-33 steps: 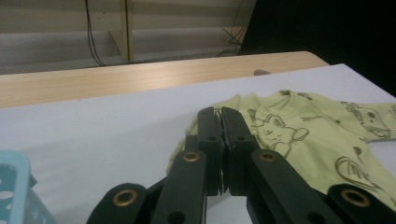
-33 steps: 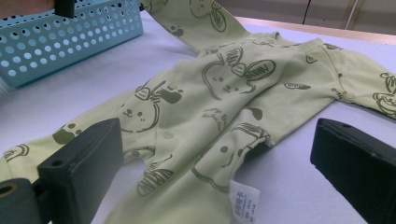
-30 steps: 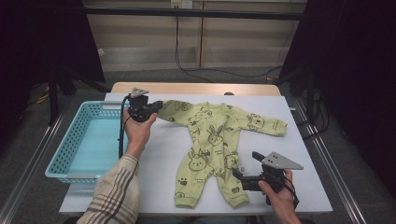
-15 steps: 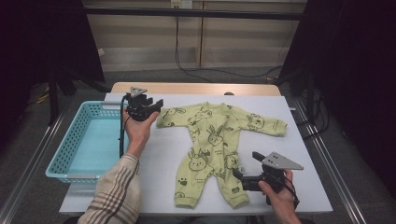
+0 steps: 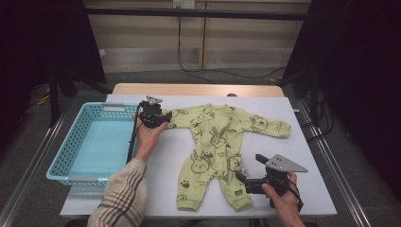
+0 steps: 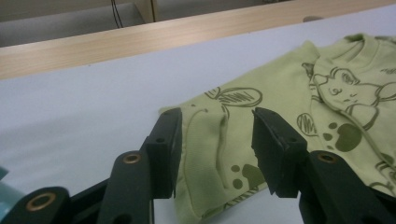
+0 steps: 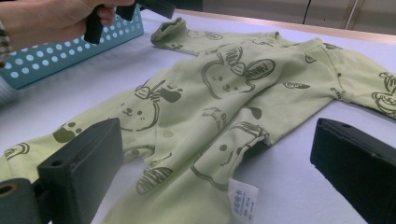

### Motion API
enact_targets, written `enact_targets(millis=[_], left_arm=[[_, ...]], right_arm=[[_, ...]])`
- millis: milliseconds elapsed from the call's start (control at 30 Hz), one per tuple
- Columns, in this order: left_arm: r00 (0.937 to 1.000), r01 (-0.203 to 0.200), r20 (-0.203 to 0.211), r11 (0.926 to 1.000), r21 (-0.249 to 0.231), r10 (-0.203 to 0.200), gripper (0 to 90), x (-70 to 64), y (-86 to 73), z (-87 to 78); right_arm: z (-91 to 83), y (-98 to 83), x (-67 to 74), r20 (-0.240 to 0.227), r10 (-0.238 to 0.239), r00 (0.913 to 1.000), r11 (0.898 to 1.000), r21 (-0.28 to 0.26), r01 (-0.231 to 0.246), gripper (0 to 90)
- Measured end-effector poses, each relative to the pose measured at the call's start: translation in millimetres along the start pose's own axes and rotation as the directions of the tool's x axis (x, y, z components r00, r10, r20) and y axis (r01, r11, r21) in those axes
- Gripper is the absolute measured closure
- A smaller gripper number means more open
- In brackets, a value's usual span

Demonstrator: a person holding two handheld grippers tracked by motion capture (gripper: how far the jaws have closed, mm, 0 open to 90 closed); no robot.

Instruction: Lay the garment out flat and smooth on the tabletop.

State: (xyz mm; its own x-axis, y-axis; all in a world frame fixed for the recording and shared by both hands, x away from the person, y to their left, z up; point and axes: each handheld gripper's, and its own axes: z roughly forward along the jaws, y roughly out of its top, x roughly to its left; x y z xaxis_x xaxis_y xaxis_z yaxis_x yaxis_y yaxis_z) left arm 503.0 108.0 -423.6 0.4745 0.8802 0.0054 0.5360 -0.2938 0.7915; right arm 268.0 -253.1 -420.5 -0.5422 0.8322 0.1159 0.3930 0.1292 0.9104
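White table (image 5: pixel 302 189), green romper (image 5: pixel 215 146) flat, sleeve cuff between left gripper (image 6: pixel 217 140) jaws

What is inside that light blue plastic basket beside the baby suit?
The light blue perforated plastic basket shows a bare blue floor. The person's forearm in a plaid sleeve covers its near right corner, so that spot cannot be checked.

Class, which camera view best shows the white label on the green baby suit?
The right gripper view: the white label lies close between the open jaws, at the baby suit side seam. The high view gives a tiny speck.

High view overhead; gripper views close, low — sharing the romper (image 5: pixel 215 142).
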Motion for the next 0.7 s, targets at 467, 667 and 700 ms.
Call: enact_targets(millis=[467,667,700], left_arm=[[0.9981,-0.011,-0.061,0.9979,-0.064,0.007,82.6,5.5,8.0,-22.7],[0.9981,0.009,0.061,0.9981,-0.06,-0.005,84.6,2.3,2.9,-15.5],[0.9971,0.008,0.076,0.9988,-0.048,-0.004,85.8,2.8,1.3,-14.0]], right_arm=[[0.2,0.0,1.4,-0.003,-0.007,1.0,1.0,0.002,0.007,2.6],[0.5,0.1,1.2,-0.005,-0.006,1.0,1.0,0.003,0.006,2.5],[0.4,0.1,1.2,0.0,-0.006,1.0,1.0,0.003,0.006,2.6]])
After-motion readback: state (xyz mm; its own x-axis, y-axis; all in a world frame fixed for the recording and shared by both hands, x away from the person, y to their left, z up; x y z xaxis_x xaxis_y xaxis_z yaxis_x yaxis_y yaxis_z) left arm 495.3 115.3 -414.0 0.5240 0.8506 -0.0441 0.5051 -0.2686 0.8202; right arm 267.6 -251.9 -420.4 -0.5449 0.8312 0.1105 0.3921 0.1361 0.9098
